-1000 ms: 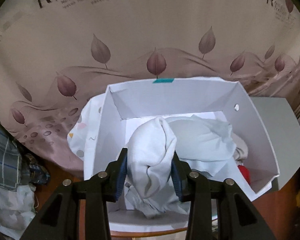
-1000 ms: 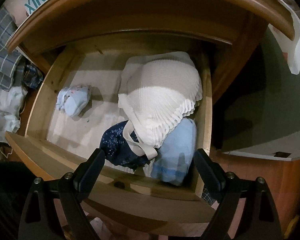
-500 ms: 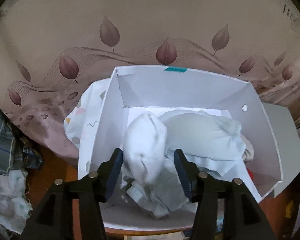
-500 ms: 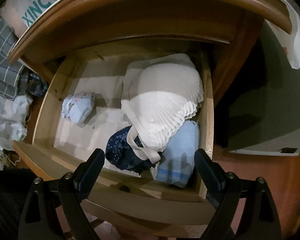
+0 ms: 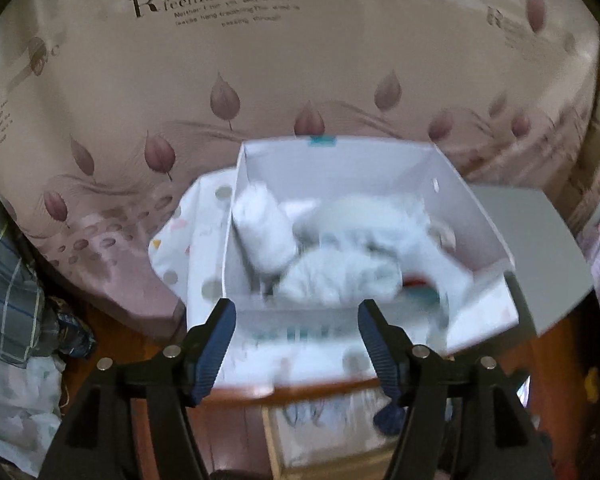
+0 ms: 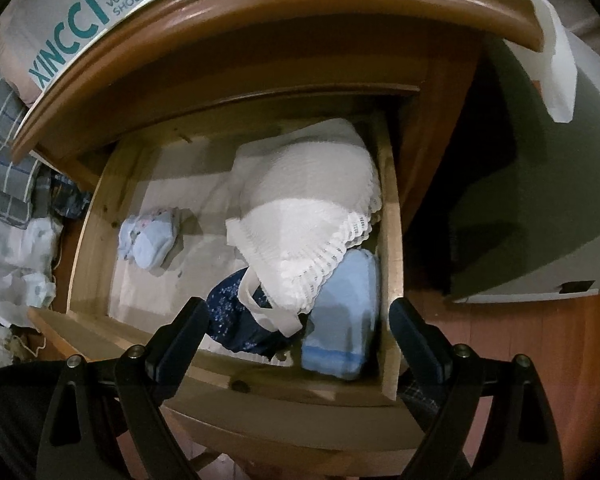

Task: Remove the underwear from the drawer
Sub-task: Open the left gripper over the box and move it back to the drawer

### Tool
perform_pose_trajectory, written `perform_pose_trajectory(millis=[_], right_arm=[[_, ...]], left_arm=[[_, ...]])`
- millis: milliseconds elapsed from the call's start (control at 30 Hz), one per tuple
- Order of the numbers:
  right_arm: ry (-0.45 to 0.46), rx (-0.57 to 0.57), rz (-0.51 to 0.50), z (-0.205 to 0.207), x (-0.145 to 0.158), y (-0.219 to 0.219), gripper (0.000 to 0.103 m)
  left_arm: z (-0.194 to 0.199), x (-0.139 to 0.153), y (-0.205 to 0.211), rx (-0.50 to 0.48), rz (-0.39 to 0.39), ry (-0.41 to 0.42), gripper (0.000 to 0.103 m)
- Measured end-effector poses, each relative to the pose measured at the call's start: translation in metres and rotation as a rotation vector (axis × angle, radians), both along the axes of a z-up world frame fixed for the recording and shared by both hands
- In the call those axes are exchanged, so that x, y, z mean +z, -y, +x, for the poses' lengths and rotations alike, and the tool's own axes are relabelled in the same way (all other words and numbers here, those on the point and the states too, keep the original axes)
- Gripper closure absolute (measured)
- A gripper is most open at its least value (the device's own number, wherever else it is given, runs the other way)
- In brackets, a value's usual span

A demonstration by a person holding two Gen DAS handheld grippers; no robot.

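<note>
In the left wrist view my left gripper [image 5: 296,316] is open and empty, just in front of a white box [image 5: 472,216]. A white rolled garment [image 5: 260,232] lies at the box's left wall on a pile of pale clothes [image 5: 340,280]; the view is blurred. In the right wrist view my right gripper [image 6: 296,320] is open and empty above the front of an open wooden drawer [image 6: 100,216]. The drawer holds a white lace-edged garment [image 6: 308,208], a dark blue floral piece [image 6: 236,312], a folded light blue piece [image 6: 340,320] and a small pale blue bundle [image 6: 148,236].
A leaf-patterned bed sheet [image 5: 300,60] lies behind the box. A shoe box lid [image 6: 88,12] rests on the wooden cabinet top [image 6: 260,4]. Checked cloth [image 6: 0,152] and white fabric [image 6: 12,264] lie left of the drawer. A grey panel [image 6: 540,200] stands right.
My left gripper opened and let go of the white rolled garment, which now lies in the box, then drew back. My right gripper moved slightly closer to the drawer, still open.
</note>
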State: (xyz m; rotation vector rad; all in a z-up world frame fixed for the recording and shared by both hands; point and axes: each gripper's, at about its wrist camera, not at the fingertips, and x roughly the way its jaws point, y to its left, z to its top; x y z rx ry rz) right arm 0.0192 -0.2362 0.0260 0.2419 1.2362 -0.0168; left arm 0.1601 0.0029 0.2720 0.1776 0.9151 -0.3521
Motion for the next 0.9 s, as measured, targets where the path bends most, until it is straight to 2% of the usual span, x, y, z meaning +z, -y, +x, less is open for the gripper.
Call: perform_pose_trajectory(millis=[133,233,367,533,633,800,900], right_arm=[[-0.001,-0.012,0.011,-0.001,0.001,0.002,0.013],[0.001,-0.008,0.021,-0.002,0.003,0.001,0.013],[-0.012,0.002,0.081,-0.001,0.002,0.000,0.013],[-0.049,0.016,0.139,0.005,0.001,-0.005,0.013],[-0.104,0.044,0.144,0.013,-0.001,-0.016,0.013],[-0.203,0.087,0.215,0.037,-0.009,-0.040,0.015],[-0.274,0.118,0.224,0.052,-0.020,-0.058,0.016]], left_arm=[[-0.035,-0.031,-0.009,-0.026,0.029,-0.040,0.038],[-0.056,-0.069,-0.018,-0.016,0.049,-0.088,0.038],[-0.067,-0.121,-0.027,0.036,0.062,-0.159,0.038],[-0.073,-0.171,-0.030,0.092,0.073,-0.185,0.038],[-0.071,-0.190,-0.032,0.128,0.049,-0.206,0.038],[-0.065,-0.209,-0.046,0.199,0.011,-0.218,0.038],[-0.065,-0.217,-0.060,0.244,-0.015,-0.222,0.038]])
